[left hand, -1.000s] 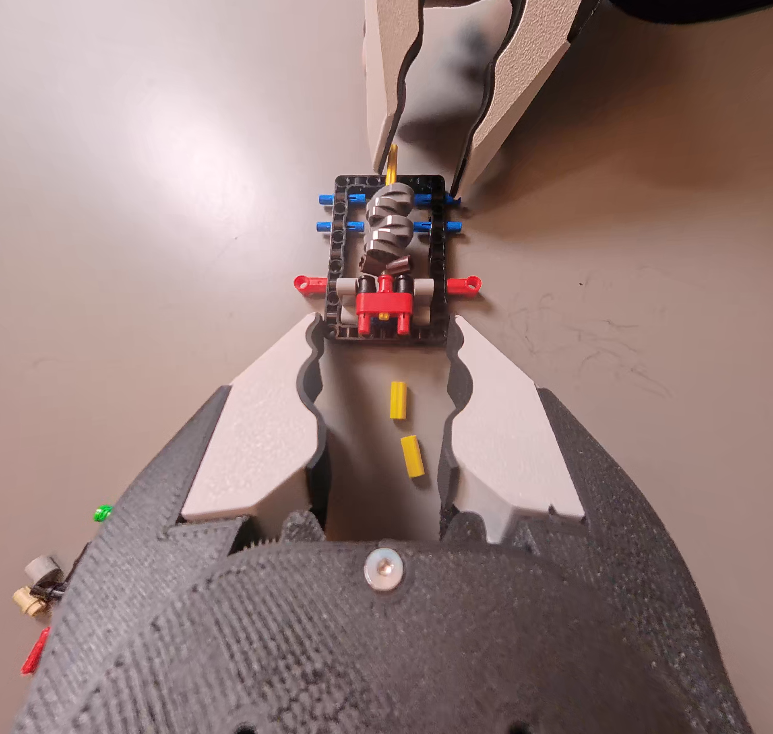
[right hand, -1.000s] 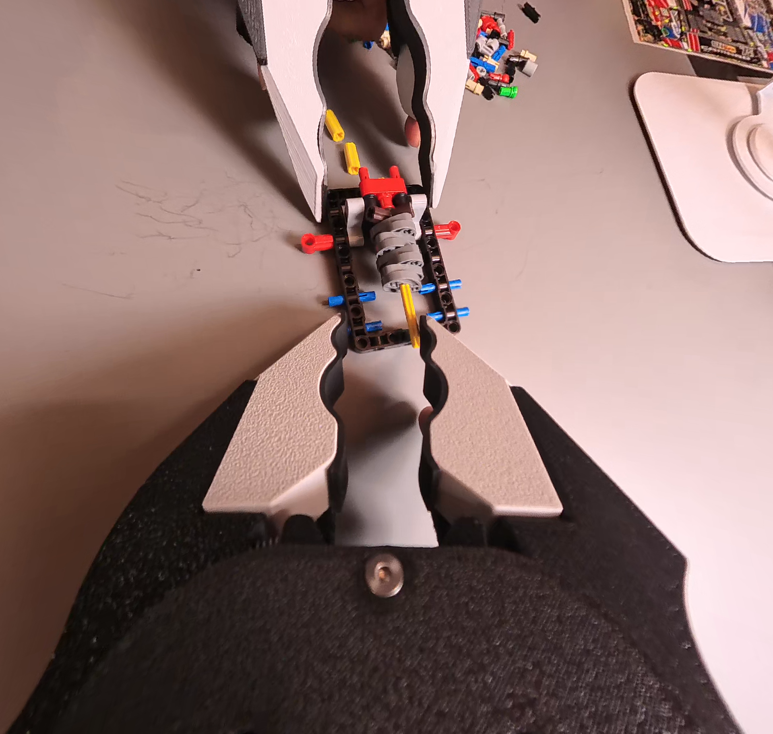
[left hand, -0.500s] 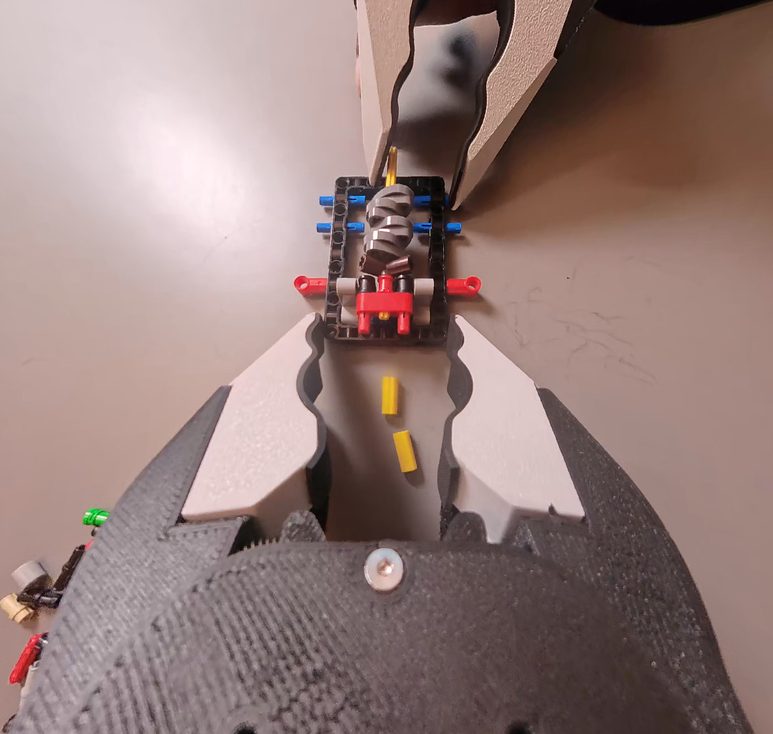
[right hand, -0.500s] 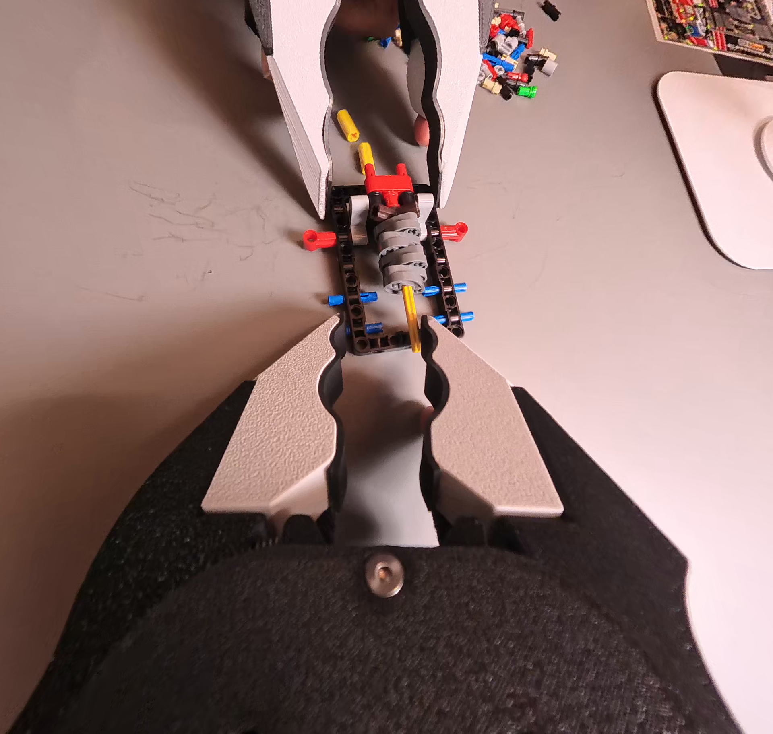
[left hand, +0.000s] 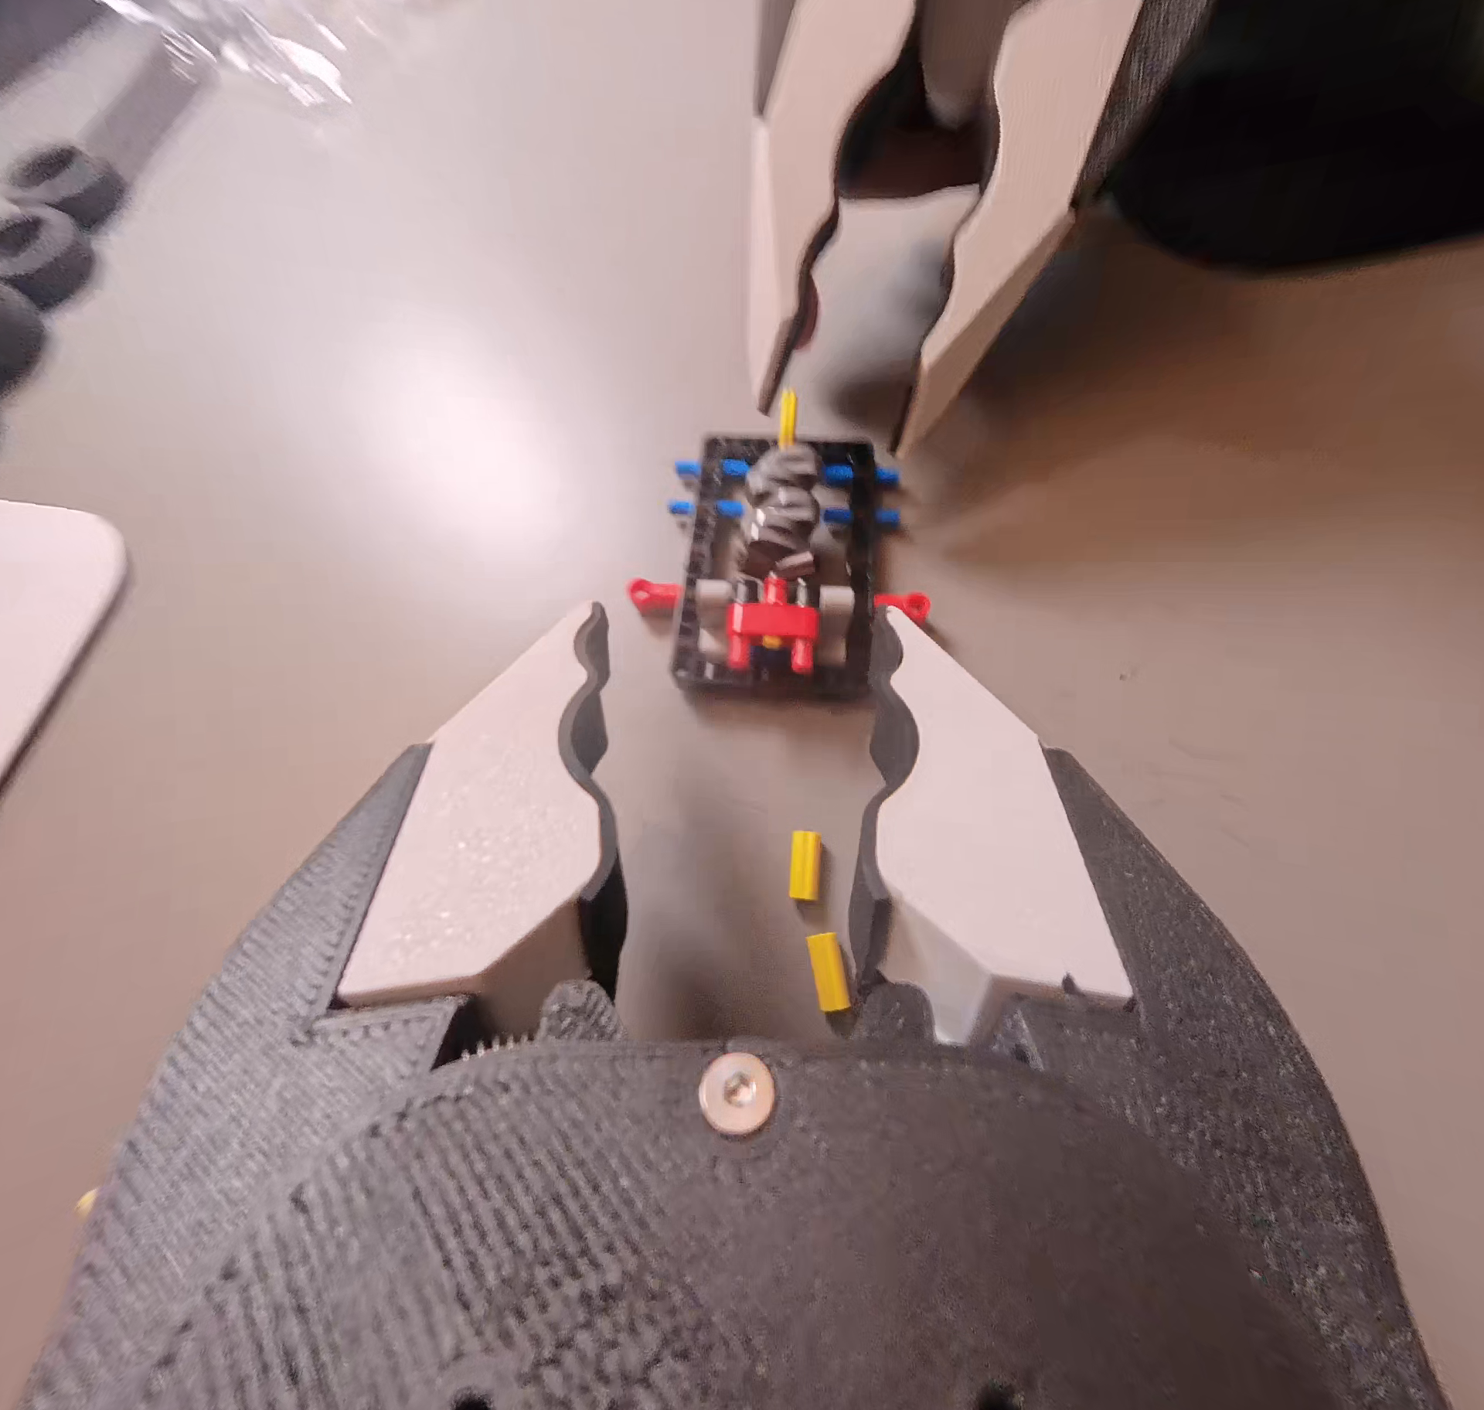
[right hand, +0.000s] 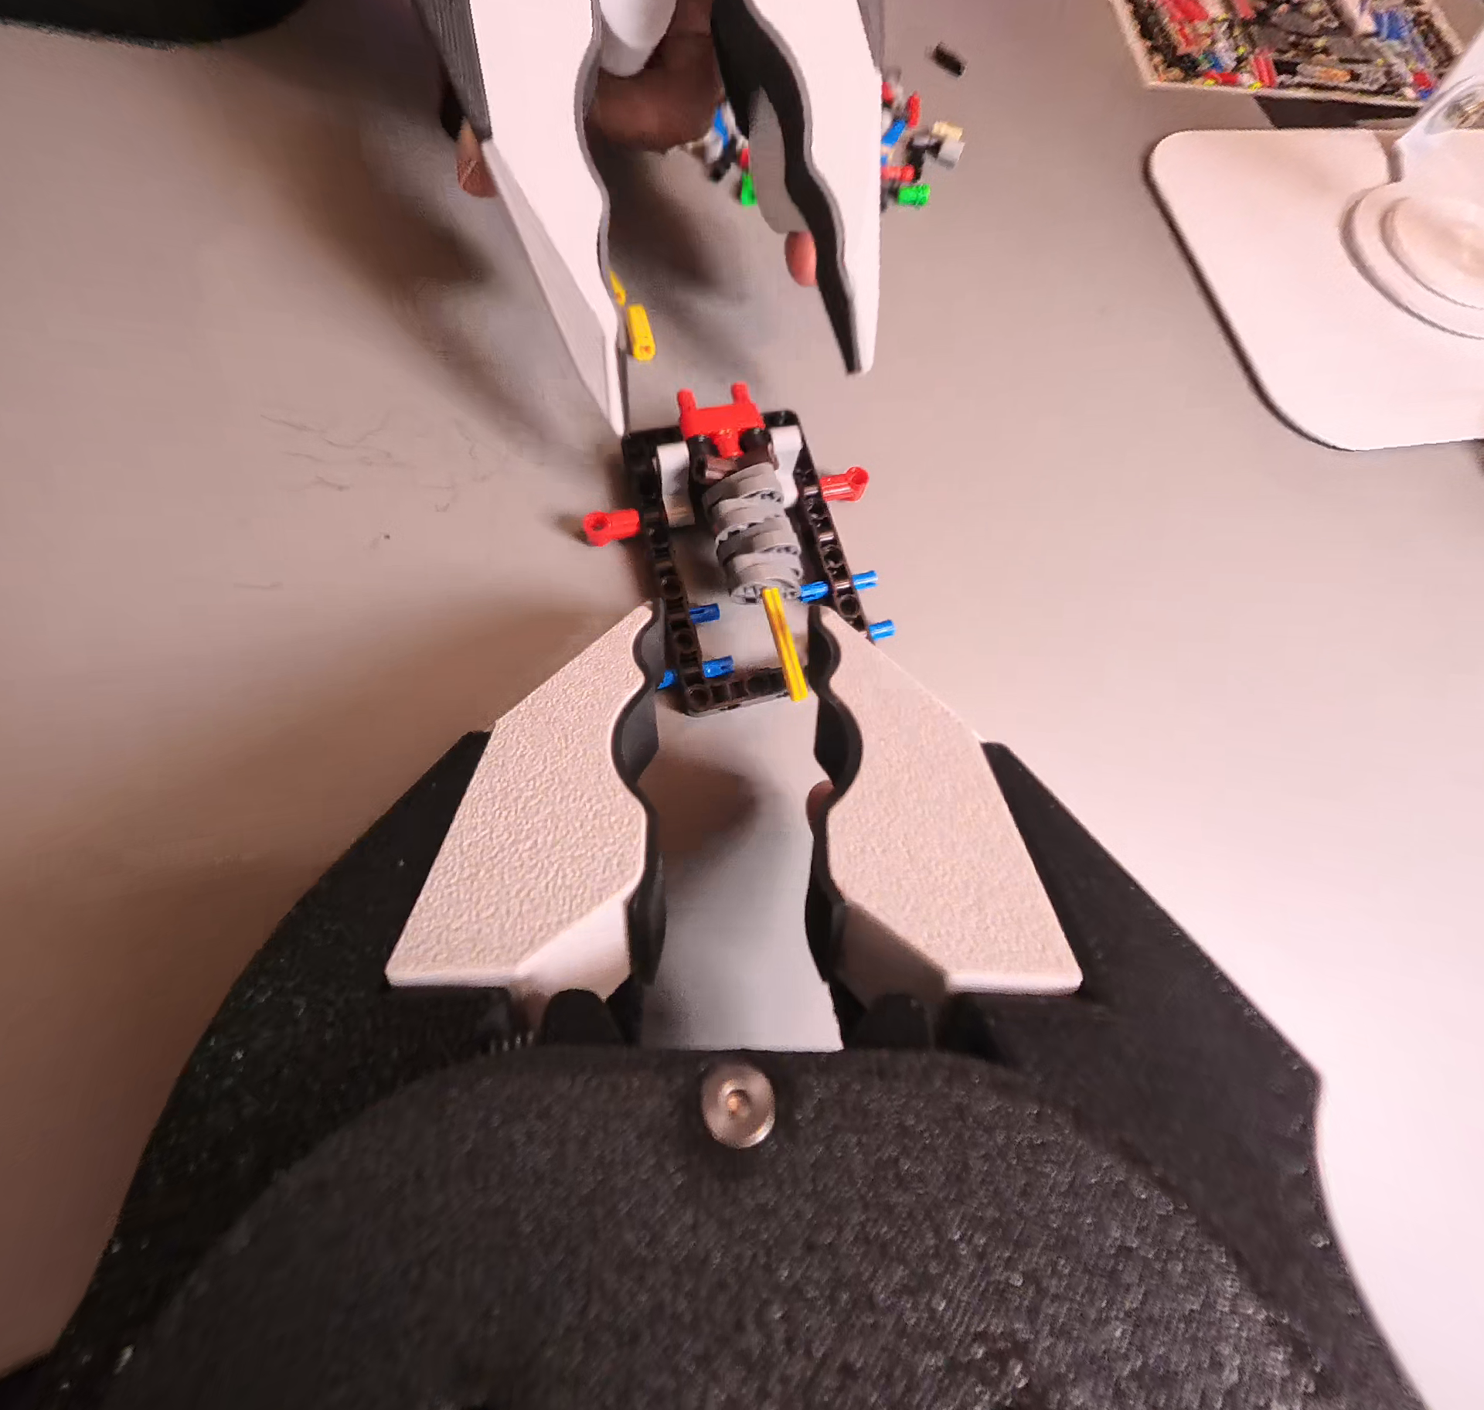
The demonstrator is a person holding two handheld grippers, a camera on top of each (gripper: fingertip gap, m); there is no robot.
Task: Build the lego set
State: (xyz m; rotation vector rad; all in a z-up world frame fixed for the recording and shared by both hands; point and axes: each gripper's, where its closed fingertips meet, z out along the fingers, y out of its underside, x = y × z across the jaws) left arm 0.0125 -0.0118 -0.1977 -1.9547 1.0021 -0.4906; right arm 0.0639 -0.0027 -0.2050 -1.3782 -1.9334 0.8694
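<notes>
The lego assembly is a black rectangular frame (right hand: 666, 560) lying flat on the table. It holds a grey gear stack (right hand: 751, 536) on a yellow axle (right hand: 783, 645), a red connector (right hand: 719, 416), blue pins and red pins. It also shows in the left wrist view (left hand: 863, 568). My right gripper (right hand: 732, 620) is open, its tips on either side of the frame's axle end. My left gripper (left hand: 743, 624) is open and empty, raised just off the red-connector end. Two yellow tubes (left hand: 805, 865) lie on the table between its fingers.
A pile of loose small pieces (right hand: 915, 151) lies behind the left gripper (right hand: 735, 396), with an instruction booklet (right hand: 1269, 6) and a white base (right hand: 1325, 271) at the right. Black tyres (left hand: 40, 223) and a white pad (left hand: 48, 616) lie at the left. Across from one pair of fingers to the other is roughly 6 cm.
My left gripper has opened wider, lifted and drawn back from the frame's red end. The right gripper stays at the axle end. The left wrist view is blurred by the motion.
</notes>
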